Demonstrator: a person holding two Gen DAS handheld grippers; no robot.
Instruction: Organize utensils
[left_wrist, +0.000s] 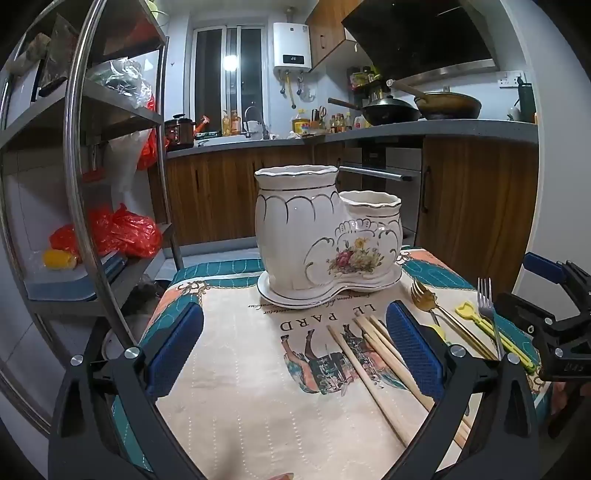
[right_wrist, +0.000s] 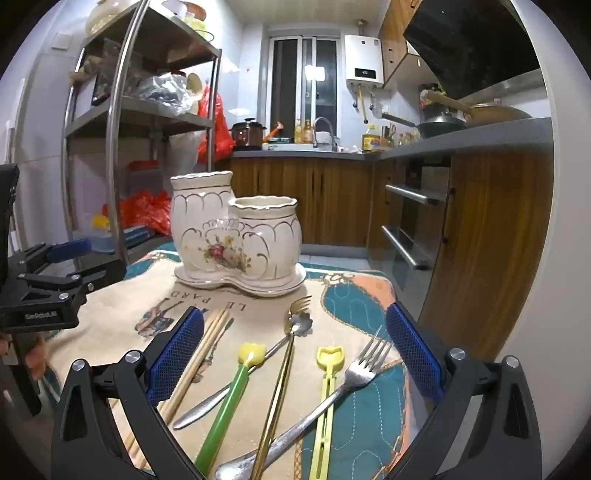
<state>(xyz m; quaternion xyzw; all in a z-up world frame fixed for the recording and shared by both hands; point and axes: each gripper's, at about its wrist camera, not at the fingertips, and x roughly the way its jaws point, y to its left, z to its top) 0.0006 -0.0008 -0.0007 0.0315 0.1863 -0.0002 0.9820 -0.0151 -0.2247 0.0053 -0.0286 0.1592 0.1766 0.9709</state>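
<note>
Utensils: loose on the cloth in the lower half of the right wrist view, none yet in the holder; handles point toward the camera, which suits a grasp along the shaft.
Steel fork (right_wrist: 364, 363): plain bright metal, tines up-frame, its handle lying across the other handles.
Gold fork (right_wrist: 284, 354): slim, polished, brass-coloured; it lies over the flower-bowled steel spoon (right_wrist: 299, 322).
Yellow scoop (right_wrist: 328, 360): moulded plastic with a slotted flat handle, centre-right.
Green-handled spoon (right_wrist: 248, 356): yellow plastic head on a thick round handle.
Chopsticks (right_wrist: 207, 347): pale wooden sticks, bundled just beside the left pad in the right wrist view.
Holder (right_wrist: 236, 236): glazed white ceramic with two fluted cups, one tall and one short, gilt lines and a floral decal; it stands upright on a matching saucer (right_wrist: 240, 286), centre frame beyond the utensils, both cups apparently empty.
Cloth (right_wrist: 122, 306): quilted, printed fabric in cream and teal, covering the table.
Right gripper (right_wrist: 295, 354): spread wide, blue textured pads either side of the utensil row, holding nothing.
Left gripper (left_wrist: 295, 350): spread wide and empty above bare cloth, with the chopsticks (left_wrist: 373, 354) beside its right pad.
Judgement: sorting has not begun; long sticks likely suit the tall cup.
</note>
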